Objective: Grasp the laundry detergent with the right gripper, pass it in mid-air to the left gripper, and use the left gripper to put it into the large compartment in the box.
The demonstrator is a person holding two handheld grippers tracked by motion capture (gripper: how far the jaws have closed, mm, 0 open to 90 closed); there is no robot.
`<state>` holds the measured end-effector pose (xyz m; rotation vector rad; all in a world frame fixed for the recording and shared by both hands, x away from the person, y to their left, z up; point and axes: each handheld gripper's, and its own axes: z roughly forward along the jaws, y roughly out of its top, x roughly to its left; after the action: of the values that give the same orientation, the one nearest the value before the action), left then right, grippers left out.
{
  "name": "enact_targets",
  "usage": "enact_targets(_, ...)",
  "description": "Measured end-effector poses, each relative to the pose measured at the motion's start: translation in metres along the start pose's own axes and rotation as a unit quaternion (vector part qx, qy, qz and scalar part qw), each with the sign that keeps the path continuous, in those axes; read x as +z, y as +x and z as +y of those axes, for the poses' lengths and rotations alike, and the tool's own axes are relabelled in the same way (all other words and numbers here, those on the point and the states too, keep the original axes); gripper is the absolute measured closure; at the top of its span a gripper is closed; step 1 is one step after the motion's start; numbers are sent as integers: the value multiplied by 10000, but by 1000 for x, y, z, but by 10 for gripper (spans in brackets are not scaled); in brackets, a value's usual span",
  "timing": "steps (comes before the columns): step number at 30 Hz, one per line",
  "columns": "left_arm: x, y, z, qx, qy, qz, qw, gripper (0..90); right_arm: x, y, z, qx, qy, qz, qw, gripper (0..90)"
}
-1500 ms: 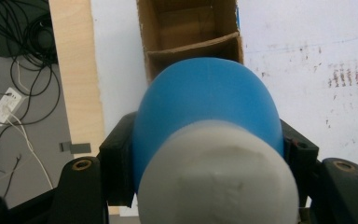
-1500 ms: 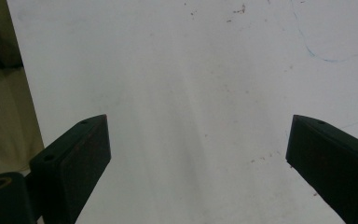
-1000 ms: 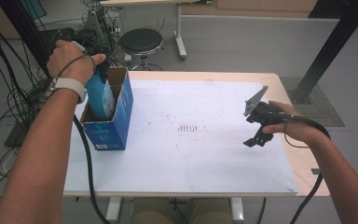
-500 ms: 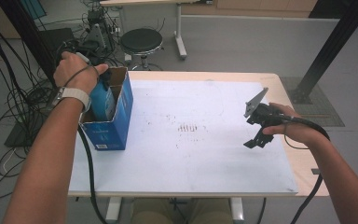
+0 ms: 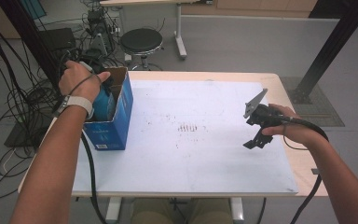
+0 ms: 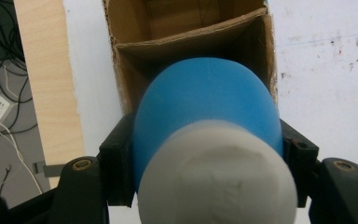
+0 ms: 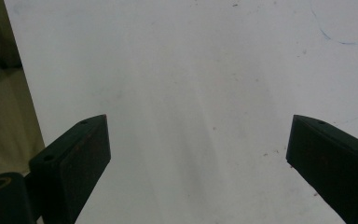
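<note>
A blue bottle (image 6: 205, 102) with a white cap is clamped between the black jaws of my left gripper (image 6: 207, 158). In the high view the left hand holds the bottle (image 5: 103, 103) inside the open top of a blue cardboard box (image 5: 114, 119) at the table's left edge. The box's brown inner walls (image 6: 191, 39) lie just beyond the bottle in the left gripper view. My right gripper (image 5: 256, 135) hovers over the right part of the white sheet (image 5: 191, 158). Its jaws (image 7: 198, 154) stand wide apart, nothing between them.
The white sheet covers most of the wooden table (image 5: 289, 93). A black stool (image 5: 141, 42) and tangled cables (image 5: 23, 107) lie beyond and left of the table. A black post (image 5: 328, 46) rises at the far right.
The left hand has sunk, carrying the blue bottle deeper into the box. The right hand and its gripper have stayed where they were.
</note>
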<state>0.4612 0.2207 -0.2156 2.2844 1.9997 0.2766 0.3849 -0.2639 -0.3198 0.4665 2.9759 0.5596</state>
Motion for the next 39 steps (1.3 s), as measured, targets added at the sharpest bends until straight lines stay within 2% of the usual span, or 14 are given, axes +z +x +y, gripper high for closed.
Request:
enact_targets(22, 40, -2, -8, 124, 150, 15, 9998, 375, 4, 1, -2, 53, -1, 5, 10000, 60)
enact_targets(39, 55, -2, -9, 177, 230, 2, 9996, 375, 9, 1, -6, 119, 30, 39, 9999, 60)
